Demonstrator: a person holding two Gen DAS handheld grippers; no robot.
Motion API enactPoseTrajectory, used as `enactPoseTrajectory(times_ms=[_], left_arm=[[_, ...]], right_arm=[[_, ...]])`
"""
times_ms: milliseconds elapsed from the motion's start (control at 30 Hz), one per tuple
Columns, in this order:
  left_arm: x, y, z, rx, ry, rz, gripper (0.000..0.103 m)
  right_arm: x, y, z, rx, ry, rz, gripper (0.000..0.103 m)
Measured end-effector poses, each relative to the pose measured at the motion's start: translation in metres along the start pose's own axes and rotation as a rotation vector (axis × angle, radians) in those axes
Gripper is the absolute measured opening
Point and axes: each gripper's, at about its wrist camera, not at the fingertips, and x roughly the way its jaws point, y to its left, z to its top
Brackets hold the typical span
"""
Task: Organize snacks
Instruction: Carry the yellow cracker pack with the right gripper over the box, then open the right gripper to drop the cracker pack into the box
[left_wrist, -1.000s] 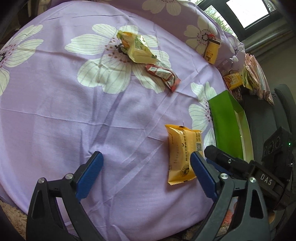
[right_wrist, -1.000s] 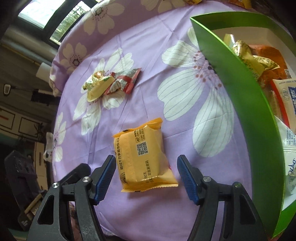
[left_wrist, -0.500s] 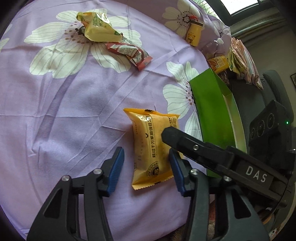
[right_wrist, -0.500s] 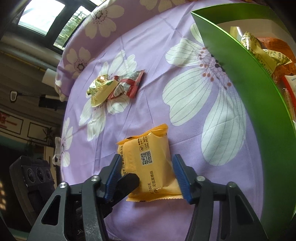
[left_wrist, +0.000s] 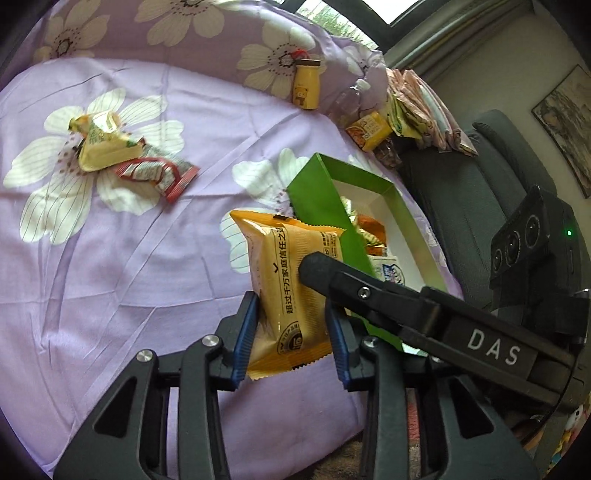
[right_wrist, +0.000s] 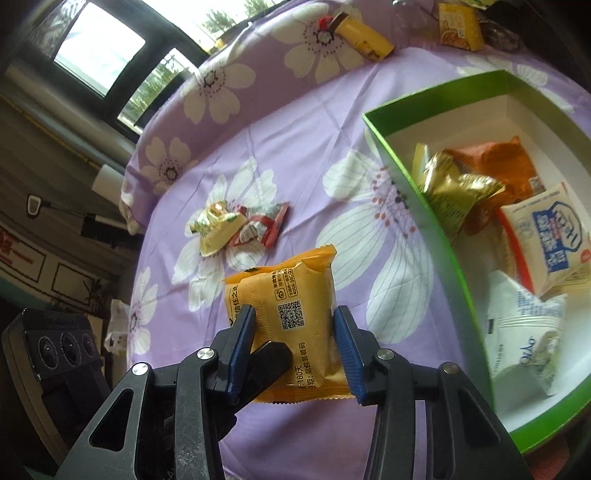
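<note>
Both grippers clamp the same orange snack packet (left_wrist: 291, 291): the left gripper (left_wrist: 291, 332) pinches its lower half between blue pads, and the right gripper (right_wrist: 295, 343) grips it from the opposite side. The packet is held above the purple floral bedsheet (left_wrist: 110, 277), just beside the green box (right_wrist: 436, 229) holding other snacks. A yellow wrapper (left_wrist: 99, 147) and a red wrapper (left_wrist: 159, 173) lie touching, well apart from the box.

right hand-held gripper (right_wrist: 293, 345) pinching orange snack packet (right_wrist: 291, 325), green box (right_wrist: 436, 218) beside
</note>
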Motion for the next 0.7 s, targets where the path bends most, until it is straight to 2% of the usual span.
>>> enactPoseTrajectory(times_ms=[367, 633, 700], left_arm=[[0.043, -0.071, 0.042, 0.167, 0.016, -0.102, 0.035], [0.097, -0.111, 0.074, 0.206, 0.051, -0.175, 0.034], [0.107, -0.117, 0.077, 0.212, 0.06, -0.175, 0.034]], right_arm=[[-0.062, -0.043, 0.042, 0.067, -0.171, -0.047, 0.047], [-0.083, -0.083, 0.083, 0.119, -0.24, -0.114, 0.047], [-0.084, -0.094, 0.091, 0.128, -0.258, -0.123, 0.047]])
